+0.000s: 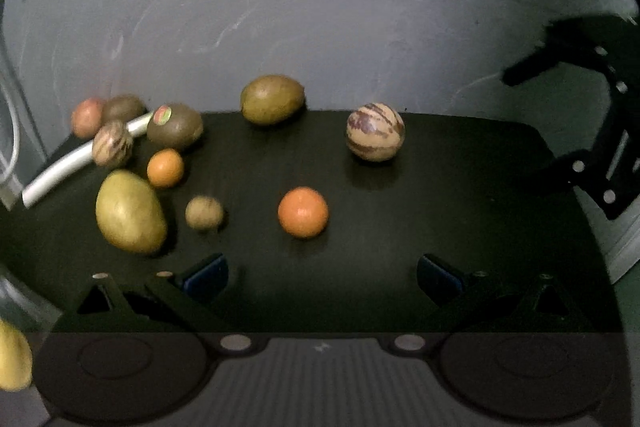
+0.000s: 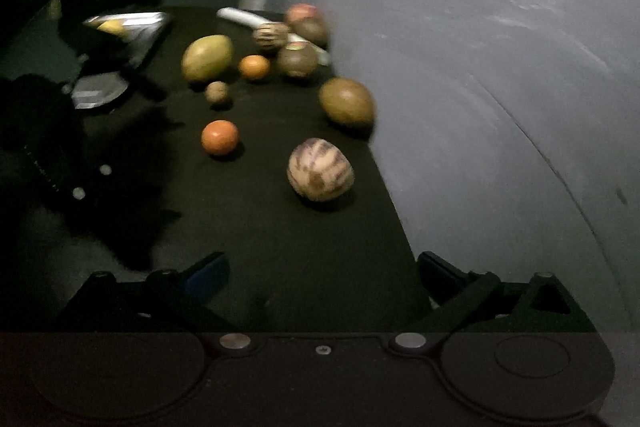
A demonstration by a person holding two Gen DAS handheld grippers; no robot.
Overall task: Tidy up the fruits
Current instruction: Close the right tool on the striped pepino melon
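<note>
Several fruits lie on a black table (image 1: 460, 187). In the left wrist view my left gripper (image 1: 322, 277) is open and empty, with an orange (image 1: 303, 212) just ahead of it and a striped round fruit (image 1: 375, 137) farther right. A green-brown mango (image 1: 272, 99) sits at the back edge. At the left are a yellow-green mango (image 1: 130, 211), a small orange (image 1: 165, 167) and a small brown fruit (image 1: 204, 213). My right gripper (image 2: 324, 275) is open and empty, short of the striped fruit (image 2: 320, 175) and the orange (image 2: 219, 143).
A grey wall (image 1: 320, 7) rises right behind the table. A white tube (image 1: 80, 159) and more fruits, one with a sticker (image 1: 174, 126), crowd the far left corner. A clear container (image 2: 128, 27) holds a yellow fruit (image 2: 112, 25). The table edge runs close on the right (image 2: 396, 211).
</note>
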